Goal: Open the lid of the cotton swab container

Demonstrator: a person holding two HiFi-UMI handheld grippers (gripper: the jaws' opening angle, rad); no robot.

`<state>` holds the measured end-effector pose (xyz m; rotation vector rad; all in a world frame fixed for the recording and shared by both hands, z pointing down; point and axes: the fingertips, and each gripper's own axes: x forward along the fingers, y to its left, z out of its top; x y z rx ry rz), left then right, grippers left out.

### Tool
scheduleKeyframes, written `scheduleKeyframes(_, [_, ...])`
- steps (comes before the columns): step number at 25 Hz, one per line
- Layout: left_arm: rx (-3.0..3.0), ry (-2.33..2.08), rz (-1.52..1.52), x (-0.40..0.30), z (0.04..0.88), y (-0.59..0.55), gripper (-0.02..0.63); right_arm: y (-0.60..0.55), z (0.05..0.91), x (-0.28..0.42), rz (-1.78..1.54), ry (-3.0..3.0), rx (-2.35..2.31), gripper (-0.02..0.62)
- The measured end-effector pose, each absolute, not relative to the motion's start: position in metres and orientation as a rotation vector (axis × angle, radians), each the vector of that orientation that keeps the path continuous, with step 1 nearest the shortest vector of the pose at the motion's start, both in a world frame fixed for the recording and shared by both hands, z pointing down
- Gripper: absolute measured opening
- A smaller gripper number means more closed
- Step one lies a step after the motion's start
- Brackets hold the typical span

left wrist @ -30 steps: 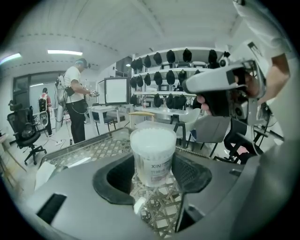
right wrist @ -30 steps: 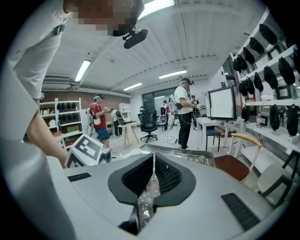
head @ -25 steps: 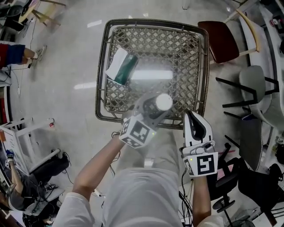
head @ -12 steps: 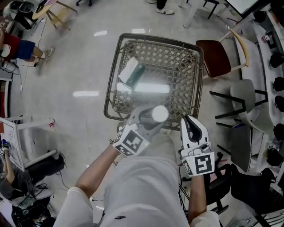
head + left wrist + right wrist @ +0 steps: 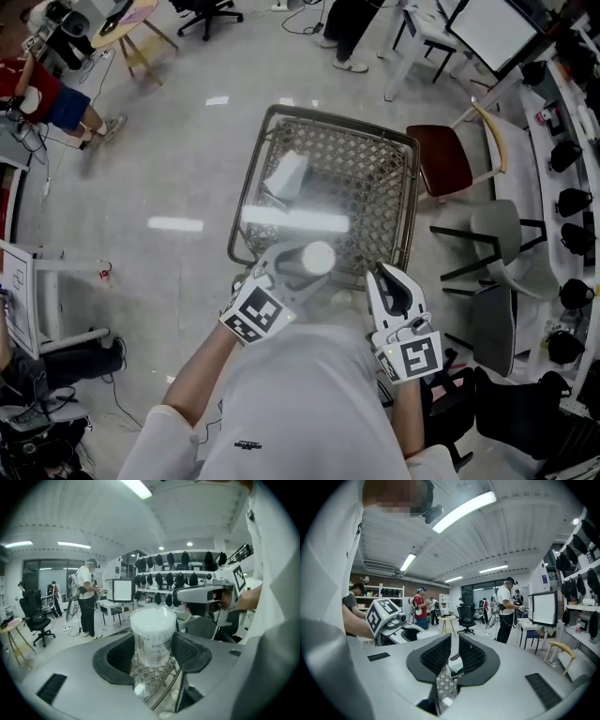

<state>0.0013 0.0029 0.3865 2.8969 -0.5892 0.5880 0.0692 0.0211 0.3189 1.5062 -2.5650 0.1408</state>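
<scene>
Left hand-held gripper (image 5: 309, 262) was clamped on the cotton swab container (image 5: 153, 637), one pad on each side of the tub, which stood upright and clear of the wicker table (image 5: 323, 117). The head view gave only the container's white round top, sitting over the table's near edge just ahead of the person's torso. The left gripper view added the rest: clear wall packed with white swabs, a printed label partly readable, lid (image 5: 153, 612) apparently on, weave of the table visible below through the jaw gap. Right hand-held gripper (image 5: 454, 645) was alongside, near but apart from the container, not touching it. Its own view showed the jaws had just been opening, only a narrow slit between the pads, nothing in them. Through that slit a bit of the weave and a white-and-green box (image 5: 286, 174) came through. The head view placed that box flat on the table's far-left part, well apart from both grippers. The right gripper view also caught the left gripper's marker cube (image 5: 384, 613) off to its left. The left gripper view caught the right gripper's body with a hand around it, upper right. Only the head view showed the chair with the red-brown seat (image 5: 443, 159) just beside the table's right edge. The gripper views added room background instead: a person in a white shirt (image 5: 86, 599) standing by a monitor (image 5: 123, 590).
</scene>
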Motion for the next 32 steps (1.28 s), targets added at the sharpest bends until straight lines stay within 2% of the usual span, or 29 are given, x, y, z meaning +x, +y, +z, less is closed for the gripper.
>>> scheduleKeyframes(9, [2.942, -0.563, 0.607, -0.012, 0.367, 0.02, 0.242, 0.037, 0.307, 0.042, 0.086, -2.624, 1.372, 0.054])
scheduleKeyframes(13, [2.968, -0.522, 0.629, -0.014, 0.364, 0.023, 0.242, 0.043, 0.301, 0.011, 0.083, -2.695, 1.132, 0.129])
scheduleKeyframes(16, [2.998, -0.475, 0.678, -0.012, 0.365, 0.027, 0.242, 0.043, 0.299, -0.006, 0.081, -2.711, 0.999, 0.138])
scheduleKeyframes(19, [3.029, -0.428, 0.726, -0.012, 0.365, 0.035, 0.242, 0.044, 0.295, -0.022, 0.063, -2.732, 0.906, 0.221])
scheduleKeyframes(21, [3.039, -0.408, 0.731, -0.012, 0.365, 0.039, 0.242, 0.046, 0.298, -0.032, 0.062, -2.731, 0.826, 0.244])
scheduleKeyframes(27, [3.01, -0.326, 0.669, -0.012, 0.357, 0.052, 0.242, 0.049, 0.308, -0.048, -0.057, -2.697, 0.663, 0.25])
scheduleKeyframes(32, [3.039, -0.373, 0.701, -0.02, 0.353, 0.052, 0.241, 0.05, 0.308, -0.052, 0.001, -2.696, 0.668, 0.244])
